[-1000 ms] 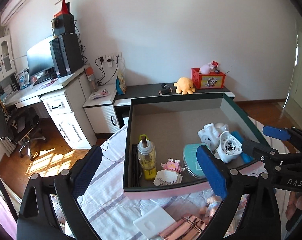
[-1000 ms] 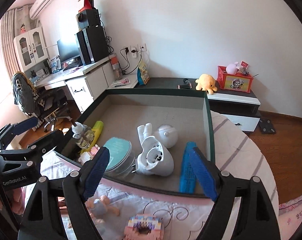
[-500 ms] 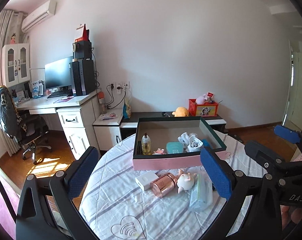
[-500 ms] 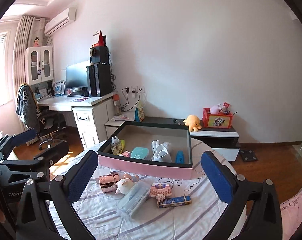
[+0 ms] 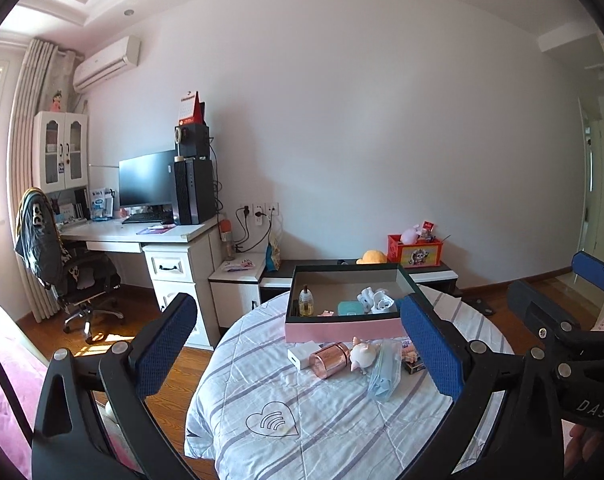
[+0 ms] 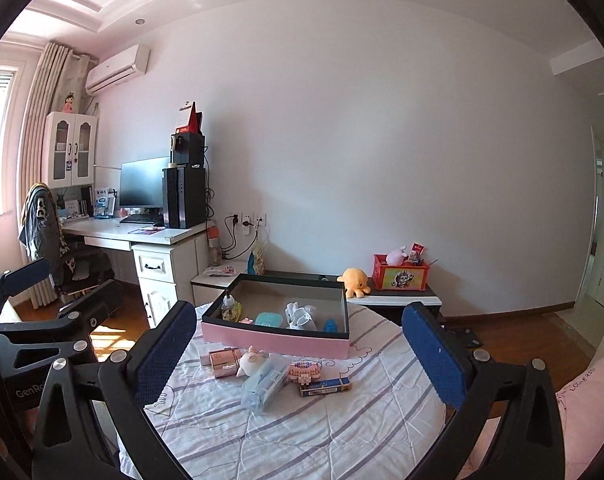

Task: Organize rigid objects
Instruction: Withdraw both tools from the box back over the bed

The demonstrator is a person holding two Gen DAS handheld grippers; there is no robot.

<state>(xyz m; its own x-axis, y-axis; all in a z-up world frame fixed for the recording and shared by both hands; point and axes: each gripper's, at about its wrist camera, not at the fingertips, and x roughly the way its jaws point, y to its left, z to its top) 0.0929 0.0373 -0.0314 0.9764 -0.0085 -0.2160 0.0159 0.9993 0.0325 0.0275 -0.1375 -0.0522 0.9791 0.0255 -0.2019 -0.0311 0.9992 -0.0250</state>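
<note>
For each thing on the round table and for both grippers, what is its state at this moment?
left gripper: open, empty
right gripper: open, empty
pink box: lid off, partly filled
rose-gold cylinder: lying on its side, outside the box
pig figurine: outside the box
clear case: lying flat, outside the box
bottle: upright, in the box

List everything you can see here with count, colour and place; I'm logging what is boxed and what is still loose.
Pink-sided open box with dark rim: 1, on the table's far side.
Clear glass bottle of yellow liquid: 1, in box, left end.
Teal round-cornered case: 1, in box.
White plastic toy: 1, in box.
Blue flat object: 1, in box, right end.
Rose-gold metallic cylinder: 1, loose.
White pig figurine: 1, loose.
Clear plastic case: 1, loose.
Pink brick-built toy: 1, loose.
Dark blue slim carton: 1, loose.
White flat charger block: 1, loose.
Striped round table: 1.
Left gripper: open.
Right gripper: open.
</note>
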